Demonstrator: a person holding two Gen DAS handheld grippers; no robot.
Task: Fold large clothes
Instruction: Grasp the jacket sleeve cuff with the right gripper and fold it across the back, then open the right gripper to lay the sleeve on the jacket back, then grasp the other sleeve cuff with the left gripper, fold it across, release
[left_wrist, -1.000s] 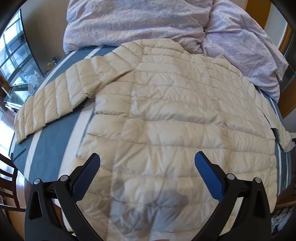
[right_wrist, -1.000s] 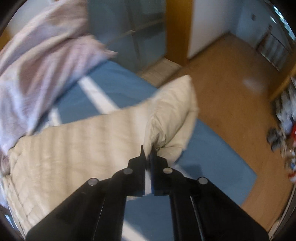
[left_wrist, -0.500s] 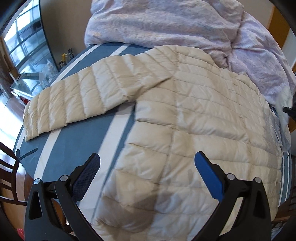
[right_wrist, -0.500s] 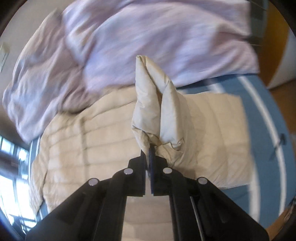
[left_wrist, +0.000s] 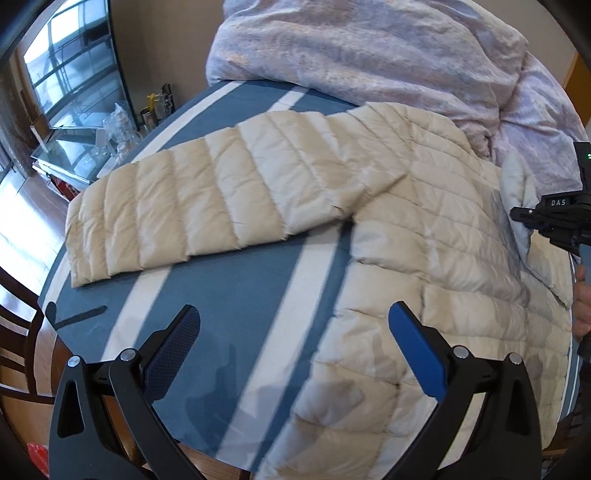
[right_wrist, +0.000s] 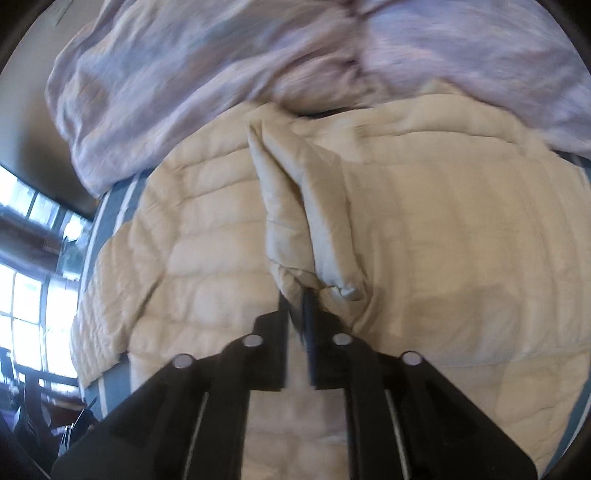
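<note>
A cream quilted down jacket (left_wrist: 424, 229) lies flat on the blue striped bed. Its left sleeve (left_wrist: 207, 199) stretches out to the left. My left gripper (left_wrist: 291, 328) is open and empty, hovering above the bedsheet between that sleeve and the jacket's hem. My right gripper (right_wrist: 297, 295) is shut on the cuff of the right sleeve (right_wrist: 295, 206) and holds it over the jacket's body (right_wrist: 443, 229). The right gripper also shows at the right edge of the left wrist view (left_wrist: 554, 218).
A rumpled lilac duvet (left_wrist: 369, 55) lies piled at the head of the bed behind the jacket. A dark wooden chair (left_wrist: 18, 332) stands at the bed's left edge. A low glass table with clutter (left_wrist: 81, 140) stands by the window.
My right gripper has carried the right sleeve from the bed's side inward over the jacket's body. My left gripper has shifted left, off the jacket and over the bare sheet.
</note>
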